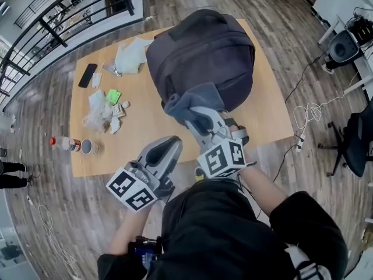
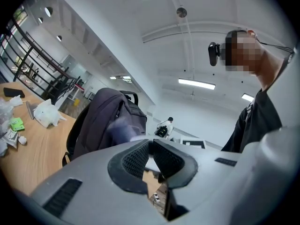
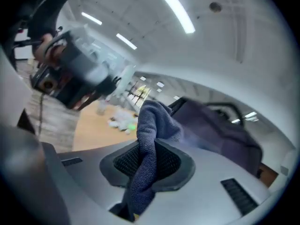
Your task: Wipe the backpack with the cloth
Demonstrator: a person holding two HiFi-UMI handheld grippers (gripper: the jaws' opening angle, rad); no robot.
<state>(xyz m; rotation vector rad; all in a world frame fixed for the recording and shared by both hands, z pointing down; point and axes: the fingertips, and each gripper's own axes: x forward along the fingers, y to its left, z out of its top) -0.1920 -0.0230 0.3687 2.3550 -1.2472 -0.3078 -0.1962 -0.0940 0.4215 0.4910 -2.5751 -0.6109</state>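
A dark purple-grey backpack (image 1: 201,57) stands upright on the wooden table (image 1: 145,127). My right gripper (image 1: 203,120) is shut on a blue-grey cloth (image 1: 189,102), whose bunched end lies against the backpack's lower front. In the right gripper view the cloth (image 3: 151,135) hangs clamped between the pads of the right gripper (image 3: 149,162), with the backpack (image 3: 220,128) just beyond. My left gripper (image 1: 165,151) hovers over the table's near edge, left of the right one, shut and empty. In its own view the left gripper (image 2: 150,154) points level at the backpack (image 2: 105,123).
Left of the backpack lie a black phone (image 1: 87,74), crumpled white bags (image 1: 131,54), a green packet (image 1: 113,95) and small scraps. A cup (image 1: 88,147) and a red-capped bottle (image 1: 64,143) sit at the front left corner. Cables (image 1: 309,112) and an office chair (image 1: 355,139) are on the right.
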